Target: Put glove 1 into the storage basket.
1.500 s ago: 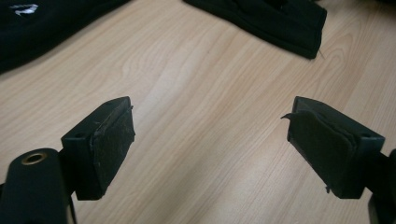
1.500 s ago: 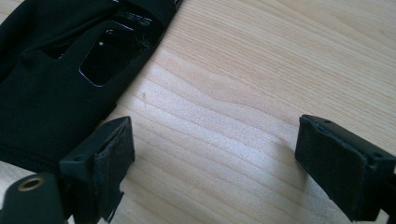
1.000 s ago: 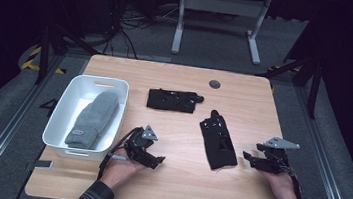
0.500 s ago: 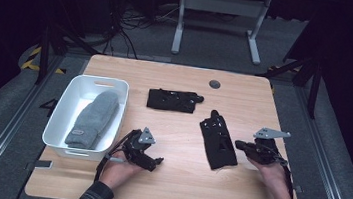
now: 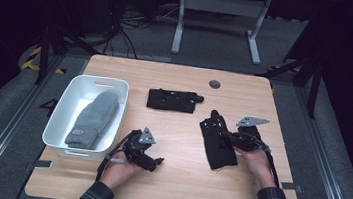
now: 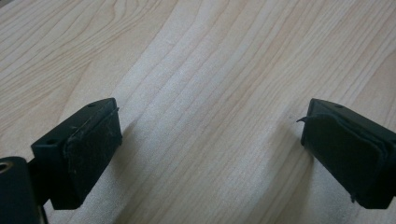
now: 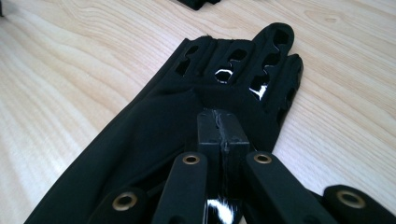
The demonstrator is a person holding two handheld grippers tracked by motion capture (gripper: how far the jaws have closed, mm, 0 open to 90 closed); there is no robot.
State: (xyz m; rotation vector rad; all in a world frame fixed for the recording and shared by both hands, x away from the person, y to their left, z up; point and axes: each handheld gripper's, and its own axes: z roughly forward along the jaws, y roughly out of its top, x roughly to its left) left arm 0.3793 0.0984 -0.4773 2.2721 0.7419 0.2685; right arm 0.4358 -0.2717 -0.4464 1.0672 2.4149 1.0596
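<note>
- High view: the table (image 5: 174, 190) carried a white bin (image 5: 62, 116) at its left, with a grey mitten (image 5: 94, 119) lying inside it.
- High view: a black glove (image 5: 218, 140) lay flat right of centre, fingers pointing away from the person. A second glove (image 5: 172, 100) lay crosswise farther back, apart from the first. A dark round insert (image 5: 215, 84) sat in the tabletop near the far edge.
- High view: the left gripper (image 5: 150, 161) rested low over bare wood, just right of the bin's near corner and well apart from both gloves.
- High view: the right gripper (image 5: 230, 138) lay against the right edge of the nearer glove, its grey plate above it.
- Left gripper view: the pads (image 6: 91, 144) stood wide apart, released, with nothing but wood grain between them. The jaws had just been opening.
- Right gripper view: the jaws were clenched together, pad against pad, with the tips resting on the glove's (image 7: 154, 140) palm area, just below the perforated fingers. The jaws had just been closing. Whether a fold of fabric was pinched between the tips could not be told.
- Right gripper view: the glove lay flat on the wood, with its cuff toward the camera.
</note>
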